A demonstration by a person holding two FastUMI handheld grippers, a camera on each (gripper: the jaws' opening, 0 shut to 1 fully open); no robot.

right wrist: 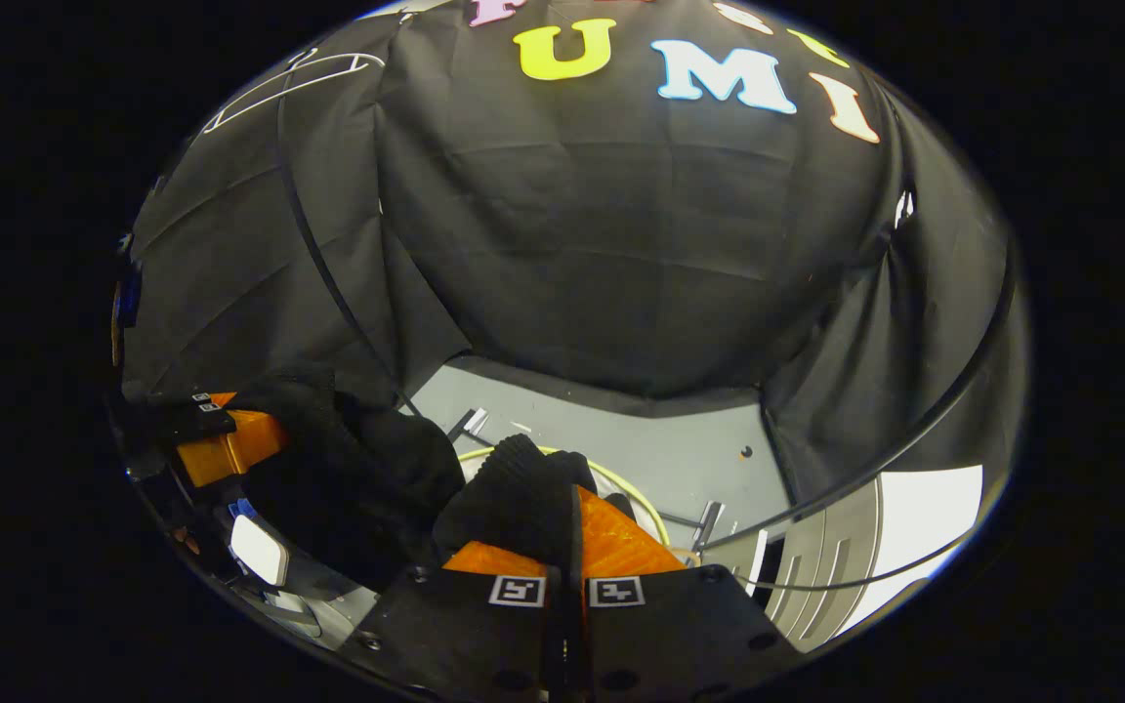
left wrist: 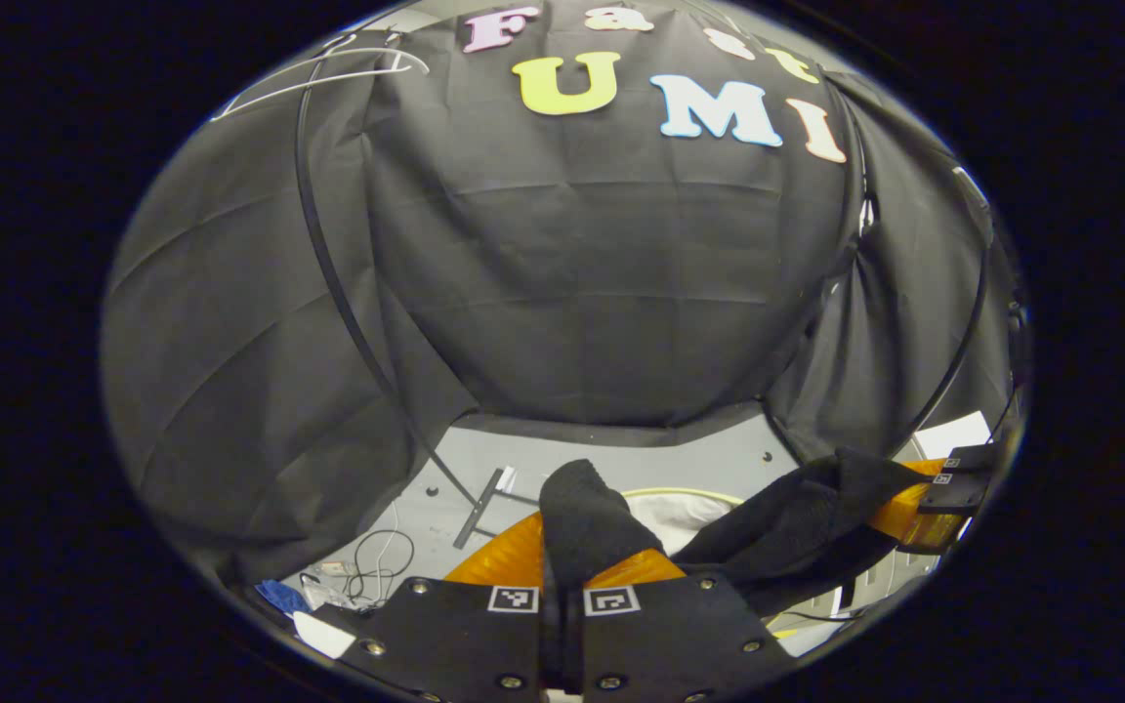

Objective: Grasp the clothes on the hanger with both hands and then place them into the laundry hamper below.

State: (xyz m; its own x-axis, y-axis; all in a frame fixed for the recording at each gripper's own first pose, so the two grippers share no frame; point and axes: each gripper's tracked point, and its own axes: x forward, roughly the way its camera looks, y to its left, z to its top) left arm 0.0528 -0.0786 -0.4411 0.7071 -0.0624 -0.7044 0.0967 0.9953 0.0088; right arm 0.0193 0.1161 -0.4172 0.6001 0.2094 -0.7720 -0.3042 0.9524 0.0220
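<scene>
A black knitted garment (left wrist: pixel 797 532) hangs stretched between both grippers. In the left gripper view, my left gripper (left wrist: pixel 562 564) is shut on one bunched end of it, orange fingers (left wrist: pixel 499 558) pressed together. My right gripper (left wrist: pixel 924 508) holds the other end at the right. In the right gripper view, my right gripper (right wrist: pixel 572 535) is shut on a fold of the garment (right wrist: pixel 519 488), and the left gripper (right wrist: pixel 226 444) grips the cloth at the far left. The hamper, with a yellow rim (left wrist: pixel 689 491) and white inside, stands on the grey floor below the garment; its rim (right wrist: pixel 626 486) curves just behind my right fingers.
An empty white hanger (left wrist: pixel 328 73) hangs at the upper left on a black rack pole (left wrist: pixel 328 273). The rack's metal foot (left wrist: pixel 479 508) and loose cables (left wrist: pixel 377 566) lie on the floor at the left. A white slatted panel (right wrist: pixel 846 566) stands at the right.
</scene>
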